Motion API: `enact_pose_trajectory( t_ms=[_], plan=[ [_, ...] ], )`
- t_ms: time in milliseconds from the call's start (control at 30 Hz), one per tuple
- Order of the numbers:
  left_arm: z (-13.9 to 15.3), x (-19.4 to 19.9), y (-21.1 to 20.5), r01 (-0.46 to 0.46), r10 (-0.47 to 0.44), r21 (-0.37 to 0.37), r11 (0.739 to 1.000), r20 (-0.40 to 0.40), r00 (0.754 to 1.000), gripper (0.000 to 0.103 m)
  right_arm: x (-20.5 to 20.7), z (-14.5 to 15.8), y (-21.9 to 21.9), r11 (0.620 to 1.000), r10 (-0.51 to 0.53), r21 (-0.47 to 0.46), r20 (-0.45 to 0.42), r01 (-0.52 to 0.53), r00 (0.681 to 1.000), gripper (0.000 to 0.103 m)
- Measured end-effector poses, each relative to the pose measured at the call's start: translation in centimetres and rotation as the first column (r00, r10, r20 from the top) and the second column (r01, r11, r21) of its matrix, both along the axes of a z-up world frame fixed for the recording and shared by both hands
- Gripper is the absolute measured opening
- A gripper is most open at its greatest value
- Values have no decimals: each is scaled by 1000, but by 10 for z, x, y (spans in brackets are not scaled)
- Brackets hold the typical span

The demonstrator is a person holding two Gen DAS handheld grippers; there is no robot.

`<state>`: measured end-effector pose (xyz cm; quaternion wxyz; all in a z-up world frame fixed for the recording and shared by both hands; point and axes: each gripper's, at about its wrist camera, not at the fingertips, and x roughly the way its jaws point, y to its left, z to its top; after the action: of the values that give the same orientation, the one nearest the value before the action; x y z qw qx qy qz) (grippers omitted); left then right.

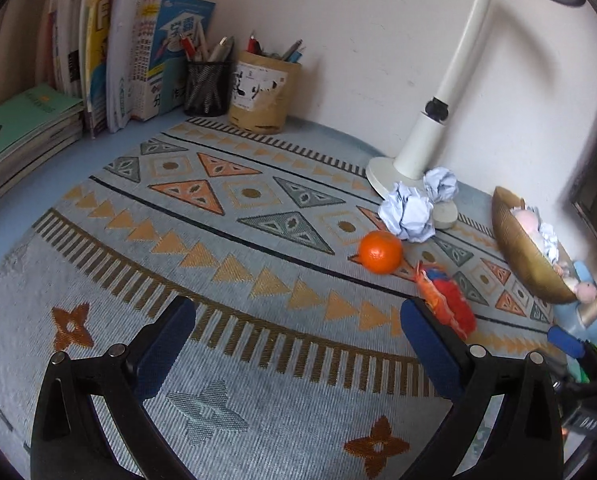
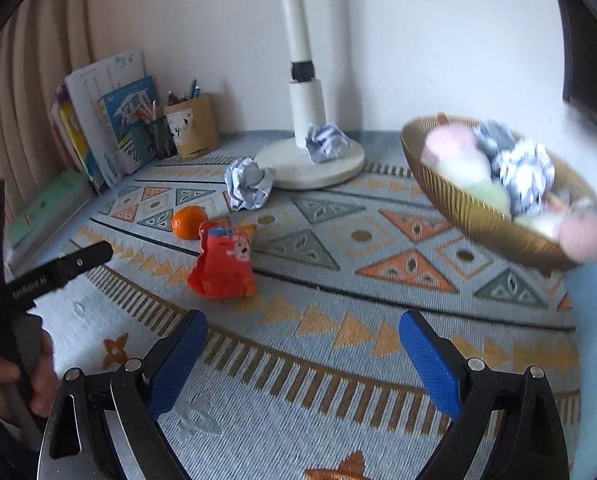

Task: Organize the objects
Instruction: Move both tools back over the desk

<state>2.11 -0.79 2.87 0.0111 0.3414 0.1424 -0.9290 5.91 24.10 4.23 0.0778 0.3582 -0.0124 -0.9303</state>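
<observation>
Both tongs spread wide, nothing between the pads. Red snack packet (image 2: pixel 223 264) lies on the patterned mat (image 2: pixel 338 400) at about 11 o'clock from the right gripper (image 2: pixel 302 356), near; from the left gripper (image 1: pixel 298 344) it sits at 2 o'clock, just beside the right pad. Long axis probably runs toward the orange (image 2: pixel 188 222), blur permitting. Right hand looks better placed.

We find both views evenly lit by soft, diffuse light, with no glare. The lamp post (image 1: pixel 464 60) casts a faint double shadow on the wall (image 1: pixel 378 40). Fisheye distortion bends the patterned mat (image 1: pixel 258 240) and darkens the corners. In the right wrist view, the golden bowl (image 2: pixel 478 216) and its contents are smeared by blur.
</observation>
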Motion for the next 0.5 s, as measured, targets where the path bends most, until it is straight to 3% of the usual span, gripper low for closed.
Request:
enact_pose_trajectory(
  t_ms=[133, 267, 500],
  plan=[
    [-7, -4, -4, -27, 26, 26, 999, 35, 999, 102, -4, -12, -11, 996, 3, 84, 41, -6, 999, 97],
    [-7, -2, -3, -46, 46, 14, 999, 23, 999, 102, -2, -12, -21, 988, 12, 151, 24, -16, 1000, 97],
    [-8, -7, 14, 13, -9, -65, 998, 52, 999, 102, -6, -16, -14, 992, -3, 125, 65, -5, 998, 97]
  ],
)
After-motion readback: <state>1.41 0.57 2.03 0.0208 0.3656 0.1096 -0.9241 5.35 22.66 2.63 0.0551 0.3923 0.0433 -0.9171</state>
